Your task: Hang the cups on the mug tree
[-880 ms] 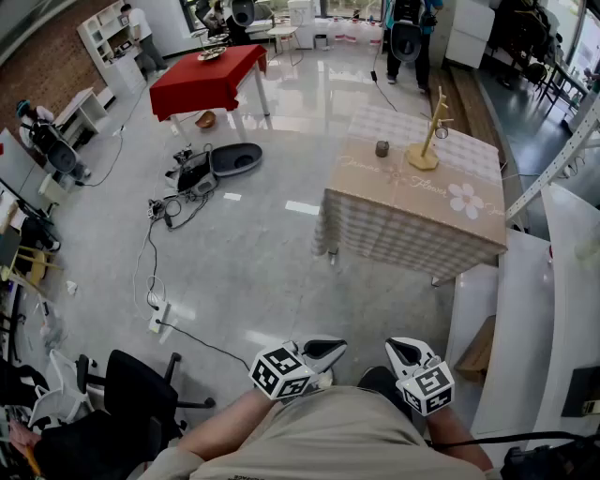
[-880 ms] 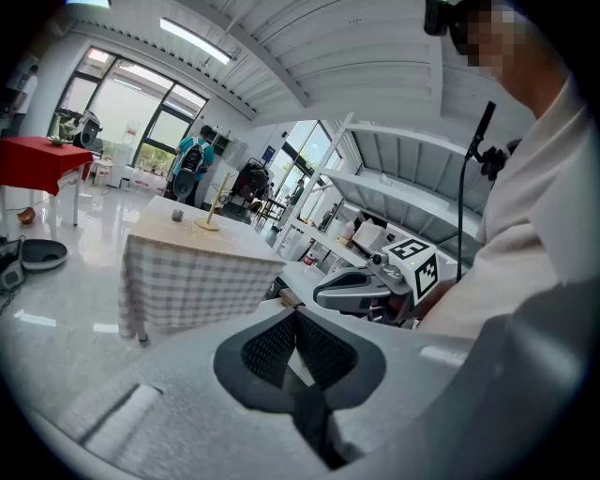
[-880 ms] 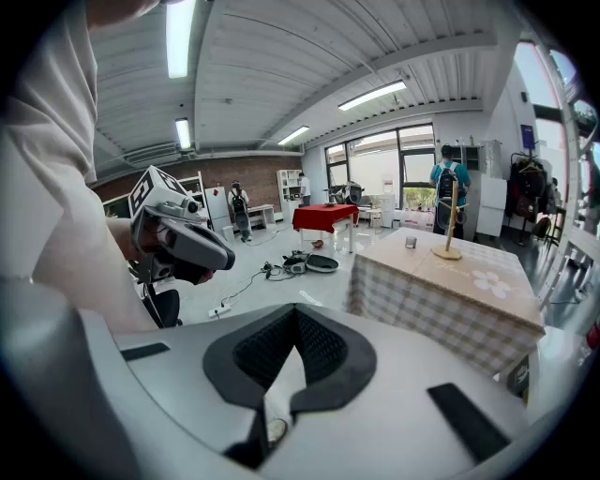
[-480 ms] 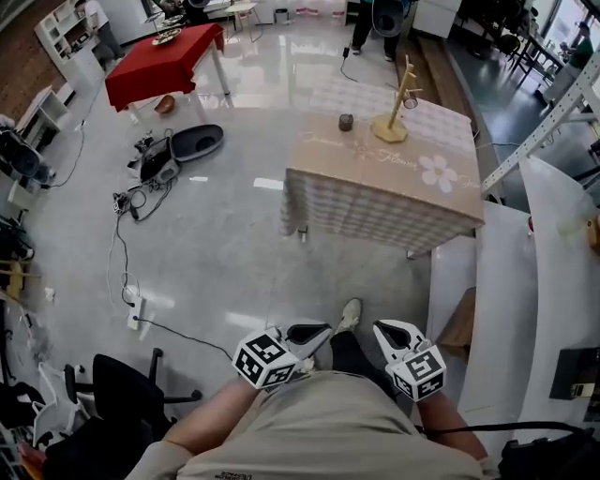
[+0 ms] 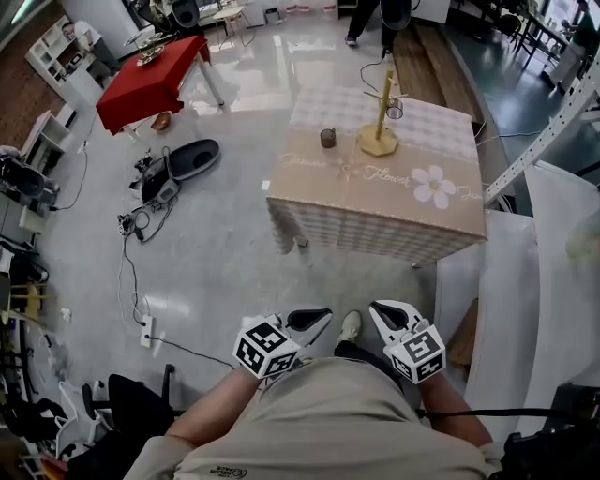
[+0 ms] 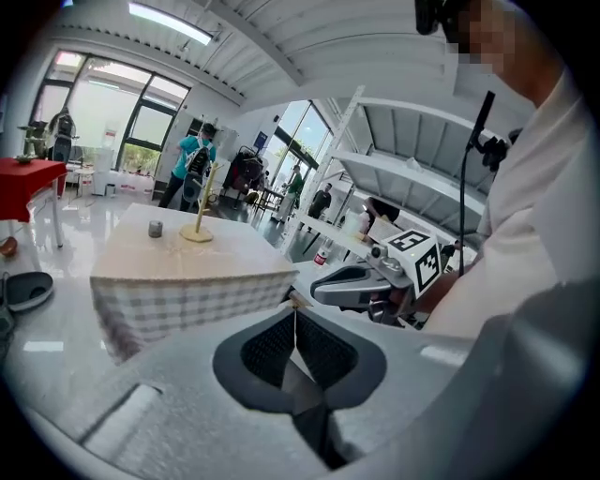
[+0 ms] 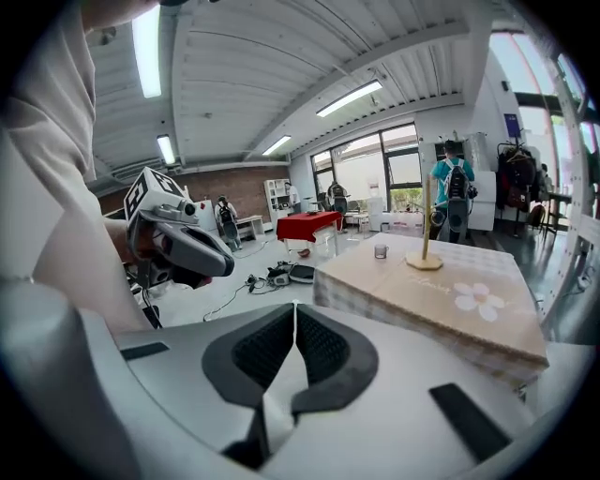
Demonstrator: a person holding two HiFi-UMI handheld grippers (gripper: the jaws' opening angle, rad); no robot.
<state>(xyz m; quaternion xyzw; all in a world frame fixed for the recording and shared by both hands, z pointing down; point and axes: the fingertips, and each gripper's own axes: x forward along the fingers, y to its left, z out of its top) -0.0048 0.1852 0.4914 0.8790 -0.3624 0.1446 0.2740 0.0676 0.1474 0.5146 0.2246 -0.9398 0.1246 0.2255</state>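
Observation:
A wooden mug tree stands at the far side of a table with a checked cloth, well ahead of me. One small cup hangs on its right branch. Another dark cup stands on the table to its left. My left gripper and right gripper are held close to my waist, both shut and empty, far short of the table. In the left gripper view the tree and cup are distant. The right gripper view also has the tree and cup far off.
A red-clothed table stands at the far left. Cables and a dark oval object lie on the floor left of the table. White shelving runs along my right. A black chair is at my left, and a person stands beyond the table.
The checked table with the tree has come nearer and more central as the person walks toward it. Both grippers stay shut by the waist.

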